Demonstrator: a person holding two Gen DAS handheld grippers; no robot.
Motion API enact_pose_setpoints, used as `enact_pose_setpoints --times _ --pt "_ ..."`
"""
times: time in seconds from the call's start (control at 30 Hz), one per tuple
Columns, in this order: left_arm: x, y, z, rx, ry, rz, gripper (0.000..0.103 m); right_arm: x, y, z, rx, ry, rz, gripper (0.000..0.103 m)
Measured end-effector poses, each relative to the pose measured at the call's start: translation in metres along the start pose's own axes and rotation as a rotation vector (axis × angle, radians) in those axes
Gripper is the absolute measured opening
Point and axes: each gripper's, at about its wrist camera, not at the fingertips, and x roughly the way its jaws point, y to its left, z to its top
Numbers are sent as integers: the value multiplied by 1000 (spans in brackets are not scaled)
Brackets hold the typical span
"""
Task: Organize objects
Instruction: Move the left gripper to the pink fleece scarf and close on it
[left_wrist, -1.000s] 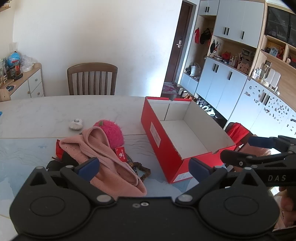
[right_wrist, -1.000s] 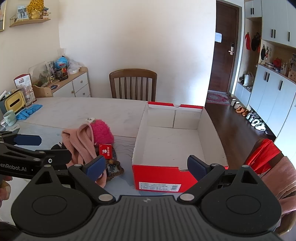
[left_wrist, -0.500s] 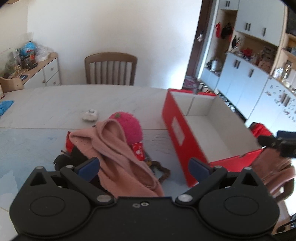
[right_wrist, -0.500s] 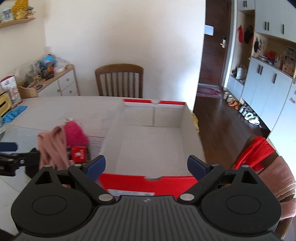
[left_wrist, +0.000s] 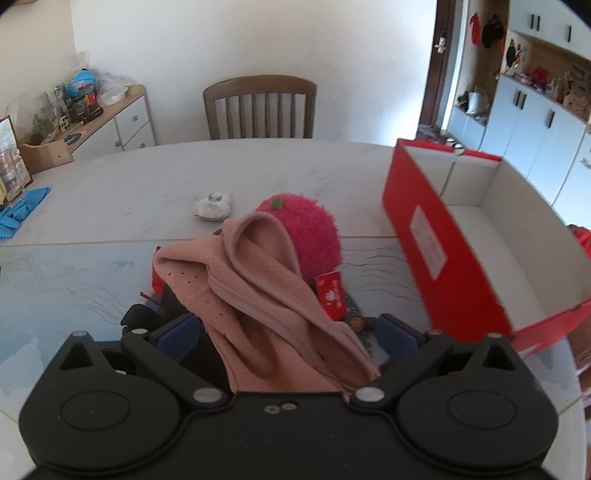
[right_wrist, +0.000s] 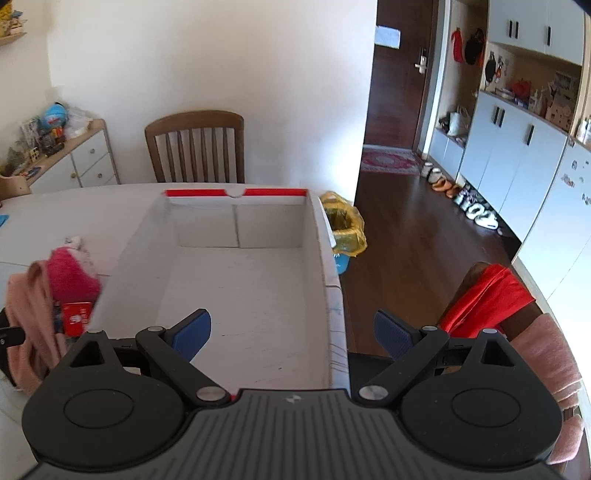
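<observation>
A pile lies on the white table (left_wrist: 110, 177): a pink cloth (left_wrist: 266, 295) draped over a fuzzy magenta ball (left_wrist: 310, 232), a small red packet (left_wrist: 330, 293) and dark items beneath. My left gripper (left_wrist: 290, 332) is open, its fingers on either side of the cloth's near end. An empty red shoebox (left_wrist: 454, 251) stands to the right of the pile. My right gripper (right_wrist: 291, 330) hangs open over the near right part of the red shoebox (right_wrist: 240, 280), holding nothing. The pink cloth (right_wrist: 26, 317) and magenta ball (right_wrist: 72, 273) show at that view's left.
A small white object (left_wrist: 213, 206) lies behind the pile. Blue gloves (left_wrist: 18, 210) sit at the table's left edge. A wooden chair (left_wrist: 258, 107) stands at the far side. A chair with red and pink cloths (right_wrist: 517, 325) is at the right, by the table's edge.
My left gripper has swung left and come closer to the pile, so the pink cloth now lies between its fingers. My right gripper has moved forward and right over the shoebox.
</observation>
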Motion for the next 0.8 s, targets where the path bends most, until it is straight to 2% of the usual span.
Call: enact_pose_setpoints --times 0.33,0.47,0.67,0.73,0.8 --pt "31 5 5 -56 72 44 100 59 -20 13 25 107 -36 95" --pt "43 7 5 -88 109 57 98 74 -19 15 -9 133 -39 91" --pt "50 7 2 -111 122 61 91 89 -16 14 -41 165 -20 77" --pt "50 7 1 -118 121 57 89 92 -16 13 -41 182 -23 67" --pt "49 7 1 -121 119 58 86 96 -16 13 -35 195 -21 63"
